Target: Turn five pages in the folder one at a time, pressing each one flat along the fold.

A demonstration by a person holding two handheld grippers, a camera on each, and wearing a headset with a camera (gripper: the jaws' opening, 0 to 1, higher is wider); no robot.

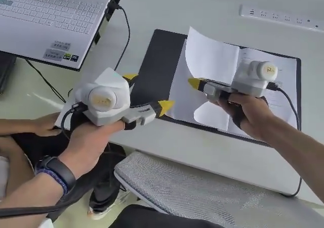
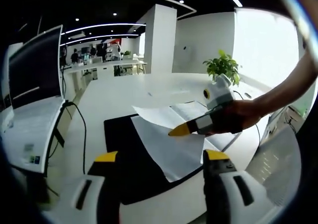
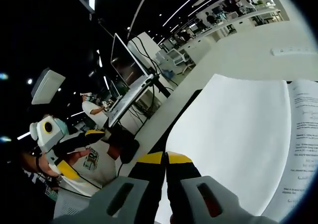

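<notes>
Tearing is our worry: our right tongs [image 1: 195,82] are pressed together on the lifted page [image 1: 210,53] of the folder [image 1: 157,61] lying open by the desk's [image 1: 202,5] front edge, our left tongs [image 1: 148,92] spread apart, so a hard tug could rip it at the fold.

Black, white, yellow
Black folder [image 1: 157,61], white page [image 1: 210,56] at the right tool [image 1: 195,82]; both it and left tool [image 1: 148,91] white, yellow-tipped.
</notes>
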